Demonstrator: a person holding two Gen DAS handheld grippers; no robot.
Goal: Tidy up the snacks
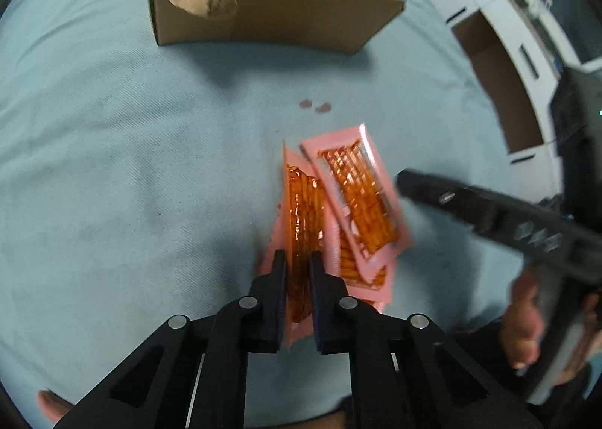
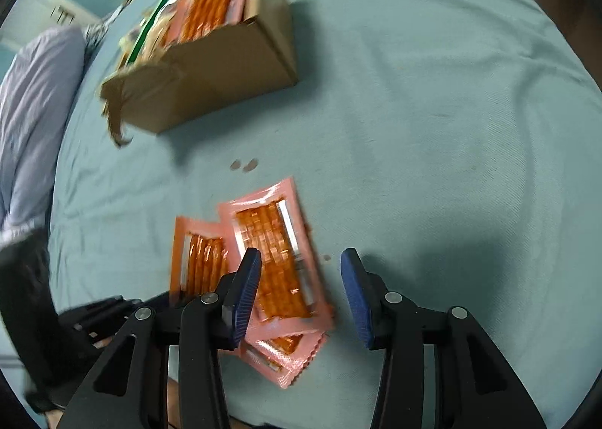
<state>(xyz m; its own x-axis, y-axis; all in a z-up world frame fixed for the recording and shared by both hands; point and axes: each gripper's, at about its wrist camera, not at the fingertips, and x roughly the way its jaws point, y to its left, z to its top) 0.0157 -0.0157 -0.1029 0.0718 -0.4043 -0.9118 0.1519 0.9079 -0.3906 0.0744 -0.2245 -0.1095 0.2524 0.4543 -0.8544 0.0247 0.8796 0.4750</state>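
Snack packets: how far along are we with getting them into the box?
Done: the cardboard box already holds several packets, pink ones included. In hand: the left gripper is shut on one pink packet, standing on edge. The right gripper is open and holds nothing. Left: a small pile of pink packets on the blue cloth.

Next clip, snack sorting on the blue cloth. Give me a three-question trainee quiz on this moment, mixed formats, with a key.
1. True or false: the left tool is shut on a pink snack packet.
2. Which is empty between its pads? A) the left tool B) the right tool
3. Fill in: packets already sorted stand in the cardboard ____.

Key: 1 true; 2 B, its jaws stand apart above the loose packets without gripping; 3 box.
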